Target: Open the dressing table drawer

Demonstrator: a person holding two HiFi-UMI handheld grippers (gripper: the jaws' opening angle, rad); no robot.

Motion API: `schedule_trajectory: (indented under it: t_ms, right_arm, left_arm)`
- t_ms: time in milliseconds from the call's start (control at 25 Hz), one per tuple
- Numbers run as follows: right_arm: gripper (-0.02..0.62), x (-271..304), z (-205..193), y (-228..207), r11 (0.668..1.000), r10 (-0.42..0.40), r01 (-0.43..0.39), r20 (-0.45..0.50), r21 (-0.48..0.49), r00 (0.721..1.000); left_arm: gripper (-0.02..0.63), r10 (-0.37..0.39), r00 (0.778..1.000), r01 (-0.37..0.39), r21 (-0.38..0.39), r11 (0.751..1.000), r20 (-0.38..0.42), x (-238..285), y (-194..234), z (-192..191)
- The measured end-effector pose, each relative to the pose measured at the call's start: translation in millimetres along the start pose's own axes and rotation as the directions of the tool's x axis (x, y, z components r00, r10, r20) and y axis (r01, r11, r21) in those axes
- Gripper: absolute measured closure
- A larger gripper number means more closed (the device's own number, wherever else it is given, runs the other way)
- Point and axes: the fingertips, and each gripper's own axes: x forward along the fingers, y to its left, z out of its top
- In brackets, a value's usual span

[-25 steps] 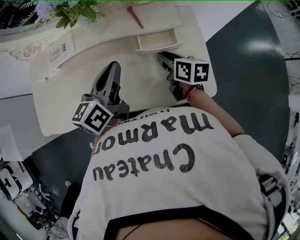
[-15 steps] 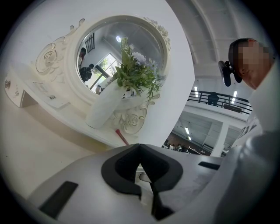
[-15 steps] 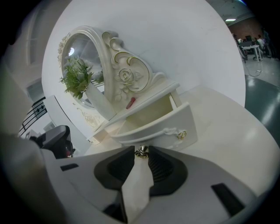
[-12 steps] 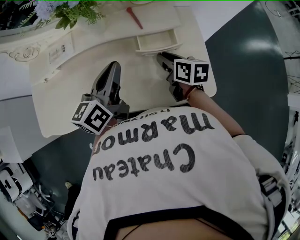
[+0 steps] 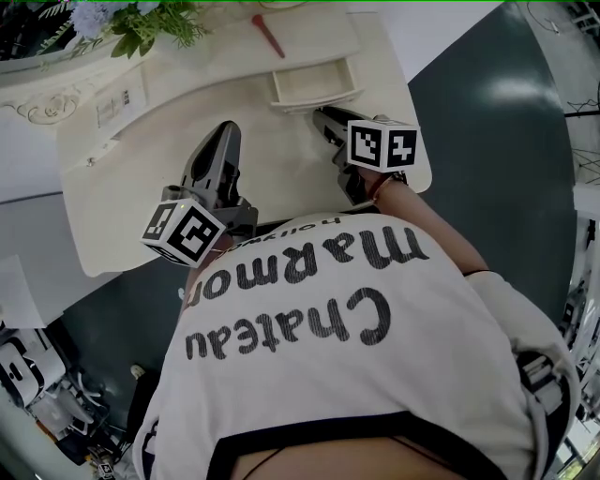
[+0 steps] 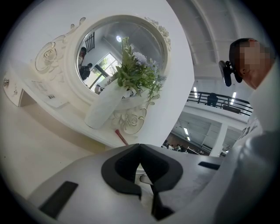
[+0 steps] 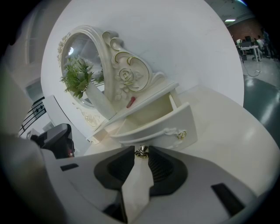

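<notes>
Head view, left to right: a spray of greenery [image 5: 141, 23] stood at the upper left edge of the cream surface [image 5: 122, 206]. Below it, left of centre, the left claw [image 5: 223, 139] hung over bare surface, apart from the drawer, with the person's printed shirt [image 5: 356, 347] filling the lower frame. A slim red object [image 5: 271, 33] lay at top centre on the raised shelf. Just beneath it the drawer [image 5: 314, 84] stood pulled out from the upper tier, its interior exposed. The right claw [image 5: 321, 114] met the drawer's front just right of centre, and dark floor [image 5: 497, 141] occupied the right of the frame. Left gripper view: an oval mirror [image 6: 118, 52] and a white vase [image 6: 100, 109] of greenery took the upper left and centre. At lower centre the left claw [image 6: 140, 146] had its jaws drawn together at the tips, gripping no object. Right gripper view: the mirror [image 7: 83, 65] appeared at upper left and the open drawer [image 7: 153, 118] at centre, with a gold fitting [image 7: 180, 134] toward the right end of its curved front. At lower centre the right claw [image 7: 141, 155] was narrowed onto a small gold knob [image 7: 141, 151] on the drawer's front, one pad at each side of it.
</notes>
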Motion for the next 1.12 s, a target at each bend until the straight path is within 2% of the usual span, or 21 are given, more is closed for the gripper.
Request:
schedule_trajectory:
  t_ms: [720, 1120]
  right_arm:
    - [0.486, -3, 1, 2, 1.000, 0.002, -0.002, 0.015, 0.005, 1.000]
    - [0.486, -2, 2, 1, 1.000, 0.026, -0.026, 0.001, 0.011, 1.000]
  left_arm:
    - [0.583, 0.005, 1.000, -0.005, 0.002, 1.000, 0.006, -4, -2, 0]
    - [0.583, 0.050, 0.998, -0.050, 0.004, 0.999, 0.034, -15, -7, -1]
